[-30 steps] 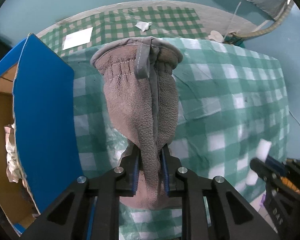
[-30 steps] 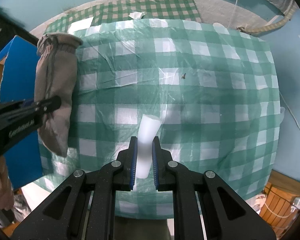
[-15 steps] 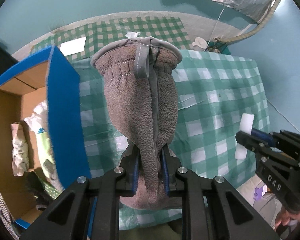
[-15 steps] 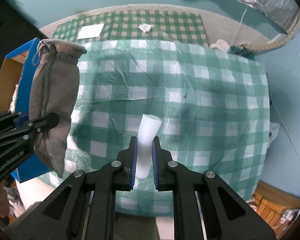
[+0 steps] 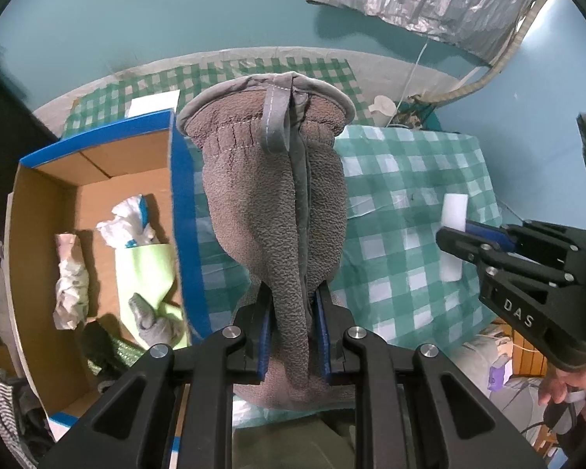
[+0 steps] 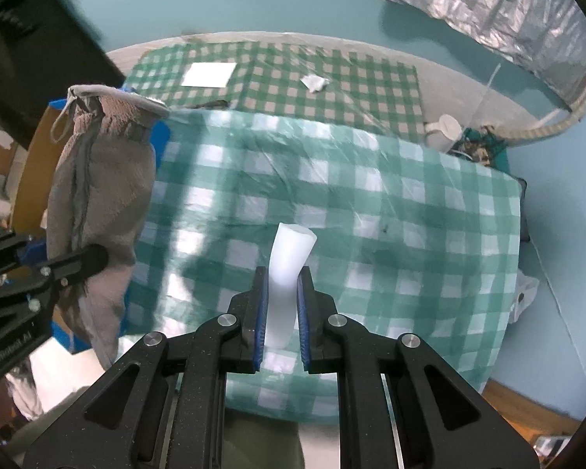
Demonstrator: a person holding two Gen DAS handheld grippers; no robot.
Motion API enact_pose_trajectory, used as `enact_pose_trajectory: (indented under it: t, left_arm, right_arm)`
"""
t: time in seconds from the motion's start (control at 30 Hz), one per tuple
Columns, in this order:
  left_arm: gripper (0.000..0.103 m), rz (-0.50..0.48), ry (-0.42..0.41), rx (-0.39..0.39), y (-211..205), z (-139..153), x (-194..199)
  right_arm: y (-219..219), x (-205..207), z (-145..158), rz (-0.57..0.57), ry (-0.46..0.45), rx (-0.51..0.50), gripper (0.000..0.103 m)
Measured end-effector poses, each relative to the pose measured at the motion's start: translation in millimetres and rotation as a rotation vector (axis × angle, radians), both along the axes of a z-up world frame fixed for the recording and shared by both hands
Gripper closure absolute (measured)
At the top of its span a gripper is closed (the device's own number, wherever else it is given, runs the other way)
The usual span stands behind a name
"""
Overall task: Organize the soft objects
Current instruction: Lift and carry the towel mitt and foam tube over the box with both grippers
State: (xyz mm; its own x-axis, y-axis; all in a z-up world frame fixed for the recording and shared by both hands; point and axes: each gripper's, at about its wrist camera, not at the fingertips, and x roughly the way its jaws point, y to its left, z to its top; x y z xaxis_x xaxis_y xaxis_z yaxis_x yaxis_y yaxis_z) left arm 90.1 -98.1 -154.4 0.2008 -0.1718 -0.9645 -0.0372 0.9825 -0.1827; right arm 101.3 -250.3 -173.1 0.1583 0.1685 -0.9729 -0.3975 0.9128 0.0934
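Cardboard box (image 5: pixel 93 179) holds crumpled cloths (image 5: pixel 71 285).

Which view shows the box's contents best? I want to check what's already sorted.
The left wrist view: it looks down into the open box, showing crumpled cloths and a green sheet inside. The right wrist view shows only a sliver of it behind the glove.

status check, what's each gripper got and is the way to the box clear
Left gripper shut on grey fleece glove, hanging beside the open cardboard box. Right gripper shut on white foam roll, above the checked tablecloth. Nothing blocking.
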Motion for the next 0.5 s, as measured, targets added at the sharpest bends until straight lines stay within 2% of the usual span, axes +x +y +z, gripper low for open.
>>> enact_pose_trajectory:
  t: [0.3,0.5]
  left_arm:
    - [0.083,0.043,-0.027,-0.014,23.9,20.4,-20.1]
    - [0.083,0.11,-0.041,-0.025,51.9,31.1,-32.6]
  right_arm:
    - [38.1,-4.3,18.8,0.08,-0.02,0.027,0.092]
    - [66.1,-8.5,27.6,0.137,-0.031,0.04,0.092]
